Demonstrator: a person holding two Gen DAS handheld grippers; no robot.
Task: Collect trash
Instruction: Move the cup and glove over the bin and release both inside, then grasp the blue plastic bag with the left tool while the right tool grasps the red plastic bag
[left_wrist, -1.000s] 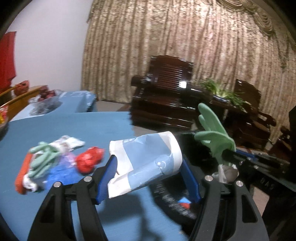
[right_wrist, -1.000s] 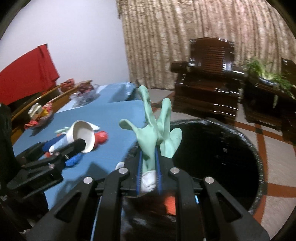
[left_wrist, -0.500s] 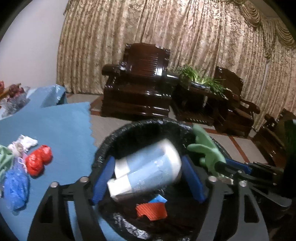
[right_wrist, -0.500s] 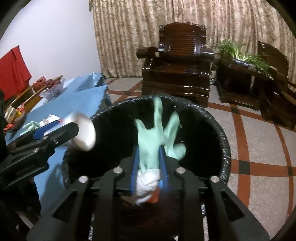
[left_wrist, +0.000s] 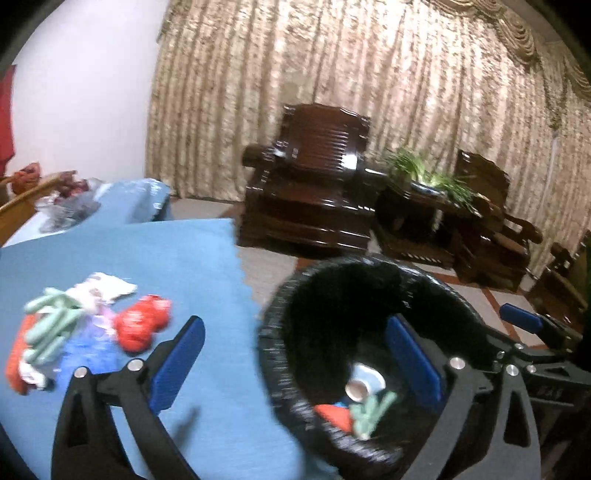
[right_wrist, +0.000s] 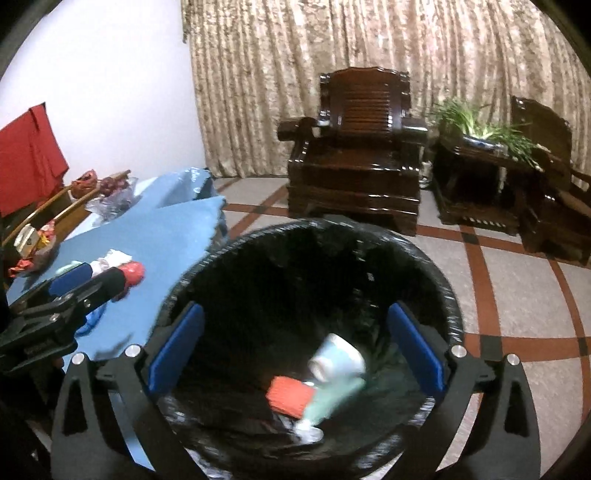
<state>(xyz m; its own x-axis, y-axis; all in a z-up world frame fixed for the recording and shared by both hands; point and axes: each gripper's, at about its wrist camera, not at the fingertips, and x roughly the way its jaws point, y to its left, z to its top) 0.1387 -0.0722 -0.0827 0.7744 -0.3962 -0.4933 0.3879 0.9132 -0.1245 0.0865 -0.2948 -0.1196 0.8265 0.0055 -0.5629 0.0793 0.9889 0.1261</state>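
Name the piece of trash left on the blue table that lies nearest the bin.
The crumpled red wrapper. It sits at the right edge of the pile, closest to the black bin; the green glove and blue plastic lie farther left.

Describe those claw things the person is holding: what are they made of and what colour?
Each claw, left and right, has two black angular plastic arms with triangular cut-outs, silver rivets at the joints, and flat blue pads lining the inner faces.

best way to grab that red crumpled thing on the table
Pinch the red wad across its narrow middle, coming from above with the left gripper, whose jaws are opening and empty. It's a lumpy ball lying flat on the table, its right side clear of the other trash.
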